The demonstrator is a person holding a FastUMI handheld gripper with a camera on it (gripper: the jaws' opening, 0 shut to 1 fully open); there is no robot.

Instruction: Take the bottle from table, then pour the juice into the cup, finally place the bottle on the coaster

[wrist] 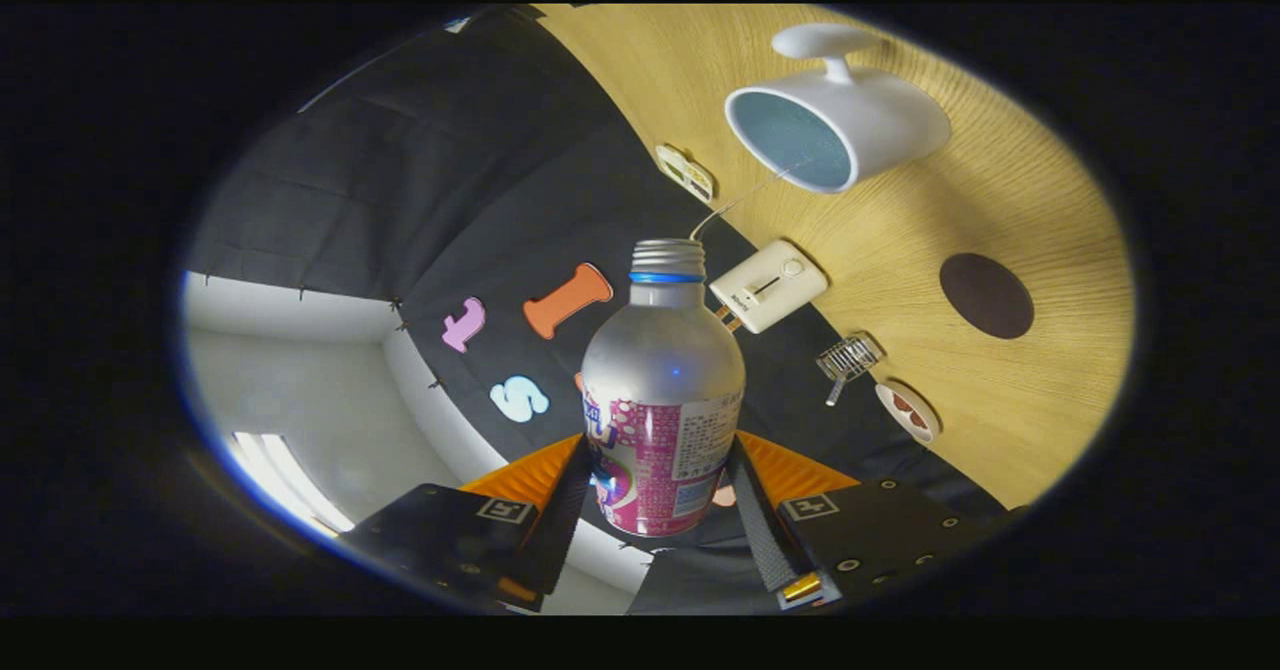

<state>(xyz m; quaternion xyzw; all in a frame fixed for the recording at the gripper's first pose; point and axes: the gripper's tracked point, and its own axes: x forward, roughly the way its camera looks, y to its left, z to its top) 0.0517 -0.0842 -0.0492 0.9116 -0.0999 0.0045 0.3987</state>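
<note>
I hold a silver bottle (662, 390) with a pink label and an uncapped threaded neck; my gripper (660, 485) is shut on its lower body, one finger on each side. The whole view is rolled, so the bottle is tipped over sideways above the wooden table (1000, 200). Its mouth points toward the white cup (840, 120), which stands on the table beyond the bottle; the cup's bluish inside faces me. A dark round coaster (986, 295) lies on the table to the side of the cup, apart from it.
Along the table's back edge by the black cloth wall sit a small white device (768, 285) with a thin wire, a tiny wire basket (848, 358), a small round dish (908, 410) and a small oval plate (685, 172).
</note>
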